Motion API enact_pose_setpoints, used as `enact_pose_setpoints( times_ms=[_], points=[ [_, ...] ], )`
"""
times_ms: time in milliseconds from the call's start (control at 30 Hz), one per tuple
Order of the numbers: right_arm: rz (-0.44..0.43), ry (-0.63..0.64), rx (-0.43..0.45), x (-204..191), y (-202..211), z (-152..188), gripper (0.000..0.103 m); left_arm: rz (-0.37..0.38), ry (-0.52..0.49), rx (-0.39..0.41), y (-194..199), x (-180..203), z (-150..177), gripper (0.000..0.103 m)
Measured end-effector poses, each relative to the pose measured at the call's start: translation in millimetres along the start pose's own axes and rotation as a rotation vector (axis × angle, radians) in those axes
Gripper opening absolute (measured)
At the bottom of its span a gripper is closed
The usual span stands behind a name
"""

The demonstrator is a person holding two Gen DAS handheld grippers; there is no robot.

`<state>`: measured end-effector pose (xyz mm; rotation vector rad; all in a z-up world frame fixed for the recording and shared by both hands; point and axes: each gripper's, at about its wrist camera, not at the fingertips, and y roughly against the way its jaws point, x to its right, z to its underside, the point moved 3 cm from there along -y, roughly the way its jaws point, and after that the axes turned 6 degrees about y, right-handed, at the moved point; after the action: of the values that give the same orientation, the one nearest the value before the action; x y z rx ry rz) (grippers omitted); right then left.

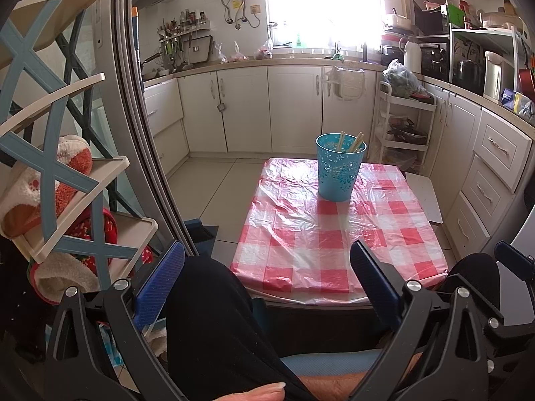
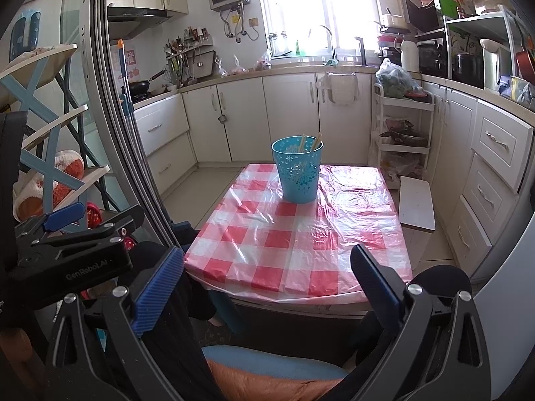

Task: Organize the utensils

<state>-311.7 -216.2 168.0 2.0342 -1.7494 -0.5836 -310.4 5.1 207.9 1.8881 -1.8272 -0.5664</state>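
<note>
Left gripper (image 1: 267, 277): jaws spread wide, nothing between them; blue ribbed pads (image 1: 160, 287) face inward. It is held low over a black-clad leg (image 1: 214, 327), short of the table's near edge.

Right gripper (image 2: 267, 277): jaws likewise spread wide and empty, held low before the near edge of the table. The left gripper's black body shows just outside its left jaw.

Table (image 1: 341, 234): covered with a red-and-white checked plastic cloth, wrinkled, lying ahead of both pairs of jaws.

Blue basket (image 1: 340, 167): perforated, upright on the far half of the table, well ahead of both grippers and apart from them; ahead and slightly toward the right jaw in the left wrist view, near centre between the jaws in the right wrist view (image 2: 297, 168).

Chopsticks (image 1: 351, 142): pale, standing tilted inside the blue basket, tips above its rim; number cannot be told.

White board (image 2: 416, 204): beyond the right jaw, just beside the table's right edge.

White trolley (image 1: 404, 127): far ahead, past the table's right corner, against the cabinets.

Shoe rack (image 1: 50, 173): outside the left jaw, holding slippers.
</note>
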Motion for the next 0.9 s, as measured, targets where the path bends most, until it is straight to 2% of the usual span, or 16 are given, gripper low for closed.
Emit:
enact_pose_setpoints(
  times_ms=[900],
  points=[
    [0.007,0.013,-0.003,-3.1,1.2,1.1,0.096,-0.005,0.001,0.003,3.5,0.8,2.2,0.095]
  ],
)
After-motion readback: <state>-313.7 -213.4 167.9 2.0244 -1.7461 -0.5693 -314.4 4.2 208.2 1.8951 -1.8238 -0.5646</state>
